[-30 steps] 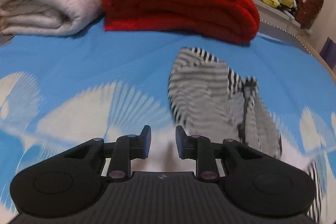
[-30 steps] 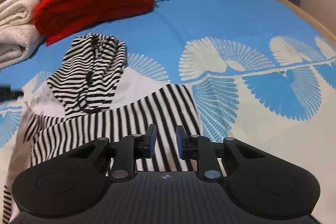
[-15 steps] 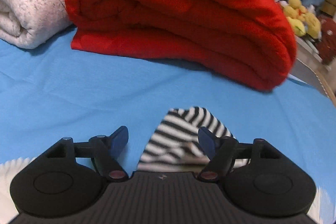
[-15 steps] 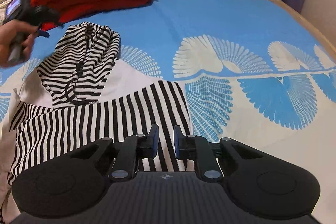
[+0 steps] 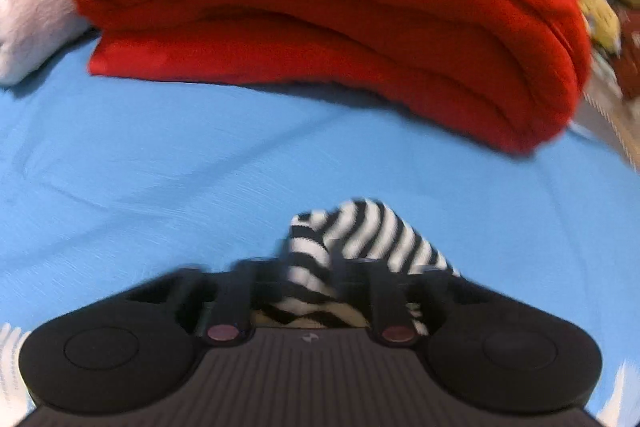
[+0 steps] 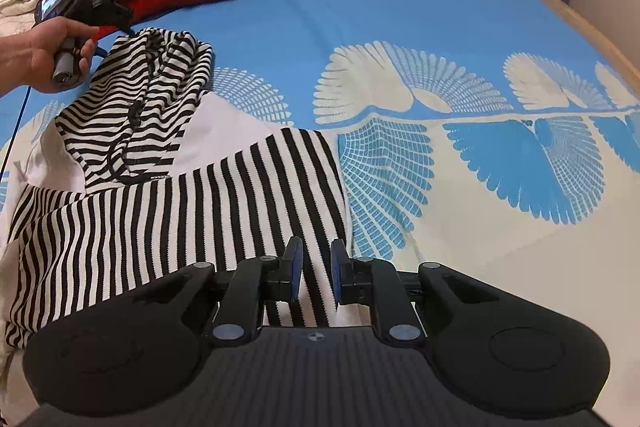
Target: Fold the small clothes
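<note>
The hoodie [image 6: 172,187], black-and-white striped with white panels, lies spread on the blue sheet [image 6: 400,27] in the left half of the right wrist view; its hood [image 6: 148,99] points toward the upper left, and a striped flap is folded across the body toward lower centre. The right gripper [image 6: 314,273] sits at bottom centre over the flap's right edge; its jaws stand narrowly apart with striped cloth visible in the gap, but whether they pinch it I cannot tell. In the left wrist view the hood tip [image 5: 360,239] rises at lower centre, bunched between the fingers of the left gripper [image 5: 308,291]; the picture is blurred there, so the jaws look partly closed around the cloth, though a firm grip cannot be told. In the right wrist view that left gripper shows at upper left, held in a bare hand [image 6: 44,59], its front at the hood's tip. Beyond the hood lies a folded red blanket [image 5: 320,7], touching the sheet; a white blanket [image 5: 28,7] sits at its left, at the frame's upper left edge; yellow plush toys [image 5: 600,11] are blurred at the upper right.
</note>
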`<state>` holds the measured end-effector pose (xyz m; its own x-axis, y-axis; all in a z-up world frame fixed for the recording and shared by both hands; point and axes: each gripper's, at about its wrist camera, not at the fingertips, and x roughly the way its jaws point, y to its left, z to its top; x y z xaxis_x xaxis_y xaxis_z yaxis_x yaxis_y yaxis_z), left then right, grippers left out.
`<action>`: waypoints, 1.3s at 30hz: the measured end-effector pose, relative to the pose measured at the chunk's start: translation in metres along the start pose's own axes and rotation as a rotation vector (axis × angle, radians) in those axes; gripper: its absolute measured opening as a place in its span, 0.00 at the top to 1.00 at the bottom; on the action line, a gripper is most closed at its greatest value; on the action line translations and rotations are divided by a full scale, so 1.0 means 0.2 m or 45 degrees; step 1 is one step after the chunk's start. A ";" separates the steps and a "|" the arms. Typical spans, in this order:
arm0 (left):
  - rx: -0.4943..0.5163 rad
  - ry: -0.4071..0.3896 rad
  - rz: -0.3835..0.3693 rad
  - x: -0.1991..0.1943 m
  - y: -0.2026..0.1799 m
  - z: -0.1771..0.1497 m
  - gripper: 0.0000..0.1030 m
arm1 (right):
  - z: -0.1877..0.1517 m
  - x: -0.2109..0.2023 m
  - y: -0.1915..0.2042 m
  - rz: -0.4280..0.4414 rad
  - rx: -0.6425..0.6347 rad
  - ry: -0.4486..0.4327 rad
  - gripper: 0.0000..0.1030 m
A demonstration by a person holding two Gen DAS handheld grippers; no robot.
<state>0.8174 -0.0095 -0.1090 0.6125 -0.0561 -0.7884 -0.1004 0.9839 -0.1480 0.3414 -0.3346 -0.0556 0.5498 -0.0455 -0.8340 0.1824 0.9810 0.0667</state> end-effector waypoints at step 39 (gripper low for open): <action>-0.456 0.460 -0.385 -1.36 0.58 -1.62 0.58 | -0.14 0.07 0.10 0.396 0.357 0.197 0.65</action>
<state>0.3844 0.0647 -0.1055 0.3555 -0.4411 -0.8240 -0.2602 0.8001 -0.5405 0.3302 -0.3099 -0.0809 0.4890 0.2932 -0.8215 0.2536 0.8533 0.4555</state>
